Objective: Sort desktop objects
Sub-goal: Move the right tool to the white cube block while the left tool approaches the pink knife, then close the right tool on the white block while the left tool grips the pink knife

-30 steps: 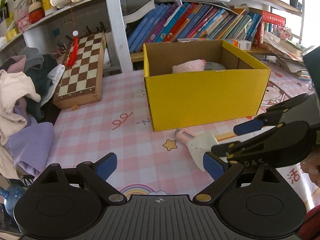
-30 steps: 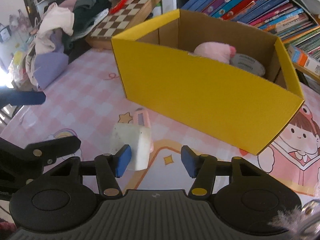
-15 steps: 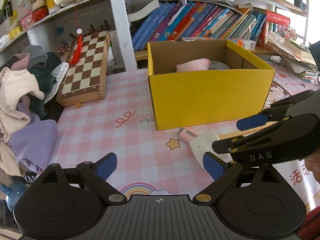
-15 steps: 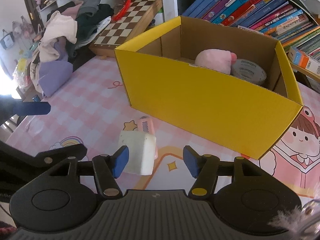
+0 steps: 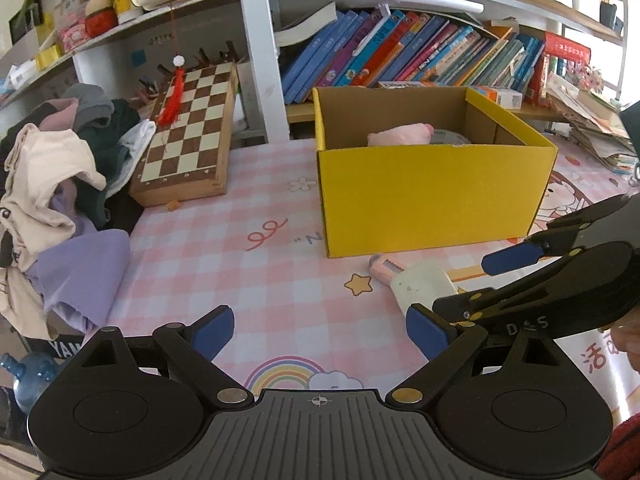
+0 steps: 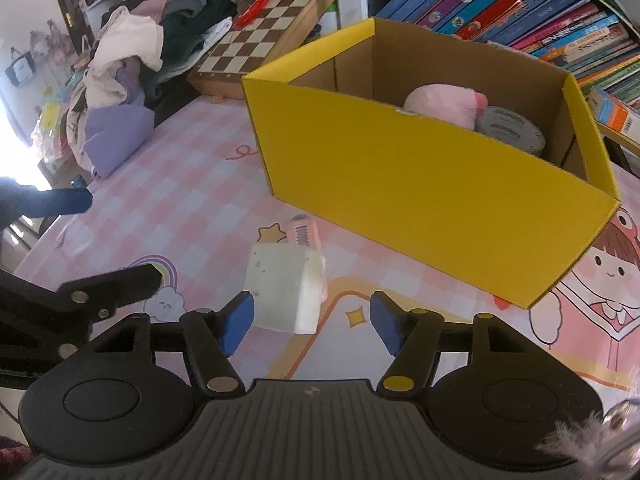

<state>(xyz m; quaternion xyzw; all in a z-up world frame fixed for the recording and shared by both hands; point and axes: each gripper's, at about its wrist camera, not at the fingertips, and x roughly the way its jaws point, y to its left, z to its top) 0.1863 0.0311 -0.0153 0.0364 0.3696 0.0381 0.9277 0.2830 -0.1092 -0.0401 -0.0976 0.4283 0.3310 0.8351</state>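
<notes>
A yellow cardboard box (image 5: 432, 200) (image 6: 420, 184) stands on the pink checked tabletop, holding a pink plush toy (image 6: 440, 104) and a grey tape roll (image 6: 516, 132). In front of the box lie a white block (image 6: 286, 292) (image 5: 424, 284) and, partly under it, a pink utility knife (image 6: 303, 234) (image 5: 384, 266). My right gripper (image 6: 312, 320) is open just short of the white block, its left pad beside the block's near corner. My left gripper (image 5: 320, 334) is open over bare tabletop, left of the block. The right gripper's fingers (image 5: 516, 256) show at the right of the left wrist view.
A chessboard (image 5: 192, 140) leans at the back left. A heap of clothes (image 5: 60, 184) covers the left table edge. Books (image 5: 420, 52) fill the shelf behind the box, with loose papers (image 5: 592, 128) at the right. Checked tabletop (image 5: 240, 260) lies between the clothes and the box.
Both grippers have drawn back a little from the box. The white block and knife now sit slightly further ahead of the right gripper's pads. Nothing was taken hold of.
</notes>
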